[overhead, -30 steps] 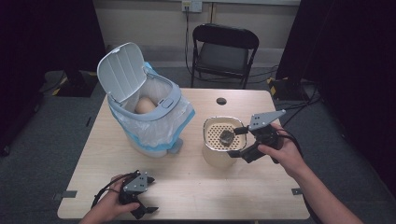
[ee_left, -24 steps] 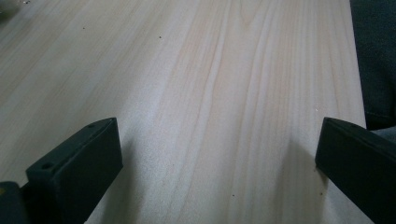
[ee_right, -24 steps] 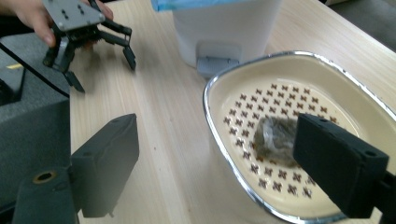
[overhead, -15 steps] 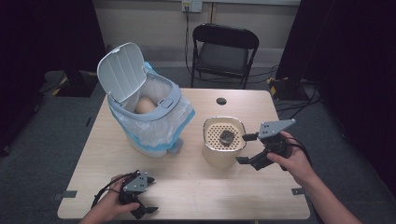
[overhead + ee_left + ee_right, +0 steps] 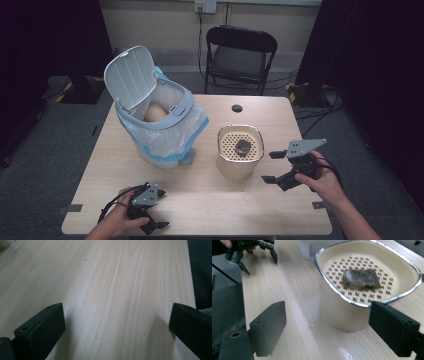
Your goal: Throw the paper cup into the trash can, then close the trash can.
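A cream container (image 5: 240, 167) with a perforated insert stands right of the table's middle, and a grey-brown lump (image 5: 243, 147) lies on the insert. My right gripper (image 5: 270, 166) is open just to the right of it, not touching it. In the right gripper view the container's wall (image 5: 337, 315) and the lump (image 5: 360, 278) sit between and beyond the wide-apart jaws of the right gripper (image 5: 332, 330). My left gripper (image 5: 161, 209) rests open at the front left edge, and in its own view the left gripper (image 5: 115, 325) spans bare wood.
A white lidded bin (image 5: 160, 120) lined with a plastic bag stands at the back left, lid up, with something beige inside. A small black disc (image 5: 237, 108) lies near the far edge. A black folding chair (image 5: 240, 55) stands behind the table (image 5: 210, 205).
My right gripper has drawn back from over the cream container toward the right front of the table. The grey lump stays on the insert. The left gripper has not moved.
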Demonstrator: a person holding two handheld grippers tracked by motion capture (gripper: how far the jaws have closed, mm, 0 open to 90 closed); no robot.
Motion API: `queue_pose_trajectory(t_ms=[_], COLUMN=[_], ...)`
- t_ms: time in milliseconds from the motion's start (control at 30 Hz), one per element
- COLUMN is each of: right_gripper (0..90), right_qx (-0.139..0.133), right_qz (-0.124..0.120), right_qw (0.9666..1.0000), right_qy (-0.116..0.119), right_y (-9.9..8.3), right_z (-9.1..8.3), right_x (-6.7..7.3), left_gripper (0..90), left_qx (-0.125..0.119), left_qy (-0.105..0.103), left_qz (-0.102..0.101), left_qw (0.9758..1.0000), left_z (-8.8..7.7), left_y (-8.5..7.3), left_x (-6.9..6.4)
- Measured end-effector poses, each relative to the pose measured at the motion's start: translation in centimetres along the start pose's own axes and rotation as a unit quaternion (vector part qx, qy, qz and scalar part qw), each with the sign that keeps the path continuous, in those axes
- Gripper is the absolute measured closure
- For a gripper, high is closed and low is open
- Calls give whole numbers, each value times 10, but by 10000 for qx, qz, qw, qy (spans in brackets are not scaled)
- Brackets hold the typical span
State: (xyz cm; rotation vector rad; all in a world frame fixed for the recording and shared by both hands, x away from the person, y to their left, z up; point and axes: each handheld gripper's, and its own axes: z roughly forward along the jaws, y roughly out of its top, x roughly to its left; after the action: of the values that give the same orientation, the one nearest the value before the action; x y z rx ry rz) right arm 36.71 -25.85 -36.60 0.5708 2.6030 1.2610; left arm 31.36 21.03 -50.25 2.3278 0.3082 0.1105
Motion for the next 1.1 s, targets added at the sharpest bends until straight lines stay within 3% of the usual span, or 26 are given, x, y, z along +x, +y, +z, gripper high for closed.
queue_pose_trajectory(t_ms=[467,767,900,1100], right_gripper=[144,145,145,145], right_qx=[22,178,369,444], right_qz=[286,530,583,640], right_qw=[9996,9984,9975,9966], right_qy=[-61,-92,-154,-267], right_y=[-37,-70,-86,-103], right_z=[-2,21,32,46], right_x=[1,0,0,-4], left_gripper=[0,0,0,0], left_qx=[-4,-21,-13,-3], left_qy=[2,-2,-1,-1], left_qz=[-1,-3,-2,7], left_qw=[10000,10000,10000,10000], left_z=[0,0,0,0], left_y=[0,0,0,0], left_x=[0,0,0,0])
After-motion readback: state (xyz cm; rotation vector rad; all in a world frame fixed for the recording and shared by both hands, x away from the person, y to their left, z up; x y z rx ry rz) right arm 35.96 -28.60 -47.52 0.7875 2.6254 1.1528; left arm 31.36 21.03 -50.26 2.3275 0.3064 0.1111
